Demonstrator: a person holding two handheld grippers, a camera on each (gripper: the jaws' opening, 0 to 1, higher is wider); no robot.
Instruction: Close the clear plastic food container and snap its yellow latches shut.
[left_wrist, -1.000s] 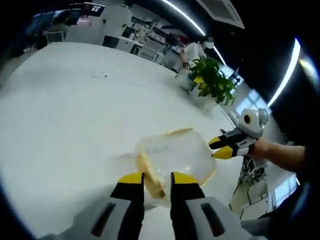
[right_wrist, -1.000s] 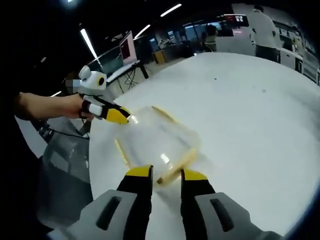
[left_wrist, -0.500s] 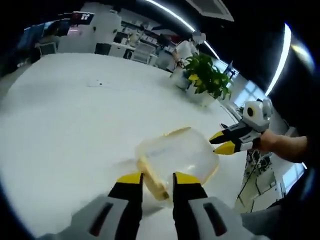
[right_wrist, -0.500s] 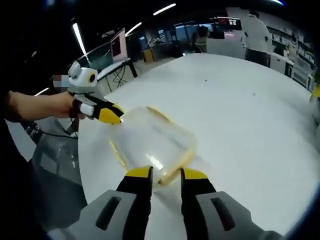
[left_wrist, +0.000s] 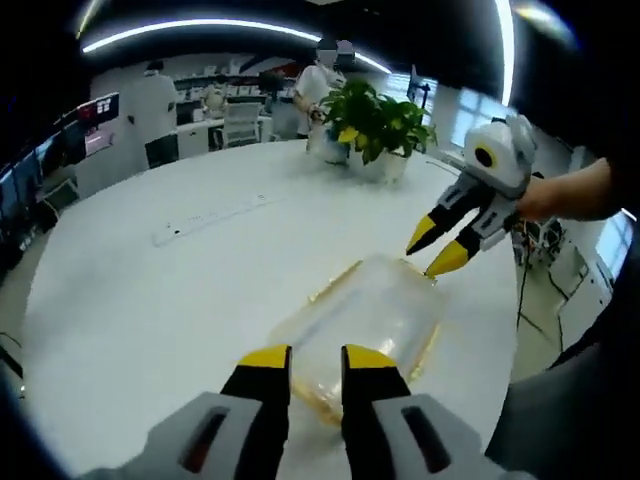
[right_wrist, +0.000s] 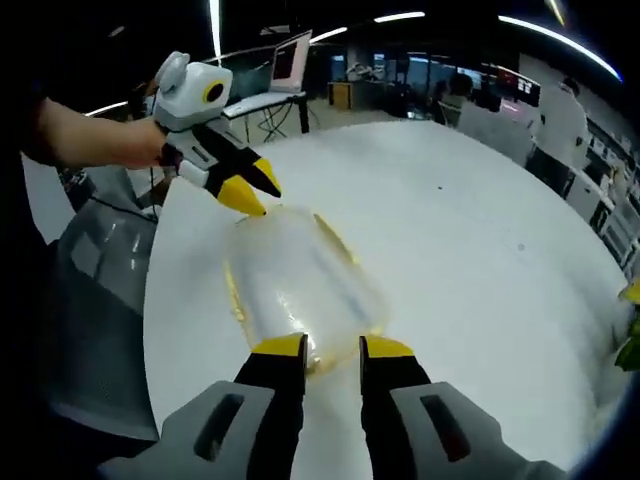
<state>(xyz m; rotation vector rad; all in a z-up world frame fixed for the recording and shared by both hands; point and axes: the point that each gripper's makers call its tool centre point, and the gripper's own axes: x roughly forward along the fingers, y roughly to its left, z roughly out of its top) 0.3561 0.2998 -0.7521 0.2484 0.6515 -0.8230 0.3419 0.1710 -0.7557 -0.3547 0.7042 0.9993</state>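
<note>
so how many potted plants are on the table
1 that I can make out. The potted plant stands at the far side of the white table, beyond the clear container. Others may be hidden outside these views.

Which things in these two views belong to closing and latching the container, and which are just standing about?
For the job:
clear plastic food container
its yellow latches
left gripper
right gripper

Just standing about:
white table
potted plant
laptop
people in the background

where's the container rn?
Container sits on the white table near its edge, between the left gripper and right gripper.
</note>
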